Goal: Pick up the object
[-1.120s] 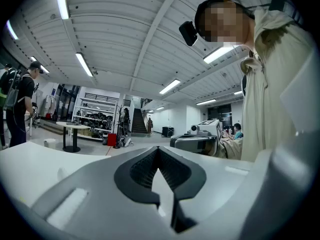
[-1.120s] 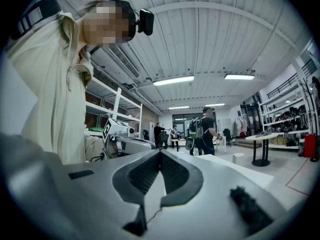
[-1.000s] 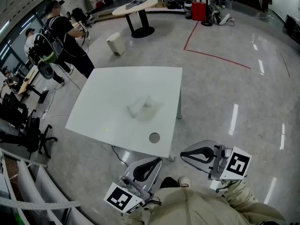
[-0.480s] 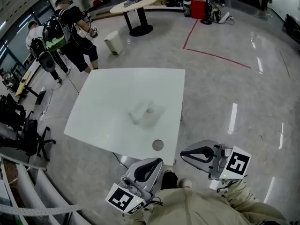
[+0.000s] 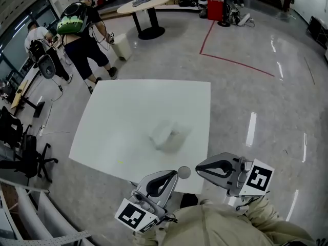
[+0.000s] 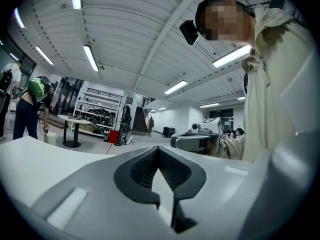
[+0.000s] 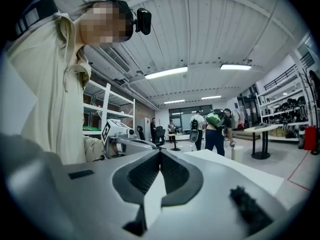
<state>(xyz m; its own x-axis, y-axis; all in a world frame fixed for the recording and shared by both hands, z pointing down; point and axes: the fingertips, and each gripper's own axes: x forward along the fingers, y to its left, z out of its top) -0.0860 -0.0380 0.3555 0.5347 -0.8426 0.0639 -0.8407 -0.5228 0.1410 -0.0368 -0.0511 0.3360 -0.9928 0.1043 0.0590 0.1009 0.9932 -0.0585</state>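
Bench [image 5: 128, 114] carries one pale object [image 5: 166, 134] near its middle, slightly toward the near right corner. It is too blurred to name, though its long axis seems to run obliquely, from near-left to far-right. Both tools hover at the near edge with the object lying straight ahead of them. The left tool [image 5: 175, 174] lines up almost directly below it, while the right tool [image 5: 197, 166] sits a little off to the side. Each has its jaws pressed together and grips nothing. A small round disc [image 5: 183, 172] sits at the near edge between the two tips. Around the bench is glossy grey floor [image 5: 246, 91] with a red line [image 5: 230, 61], and beyond the far left corner stand people [image 5: 82, 29].
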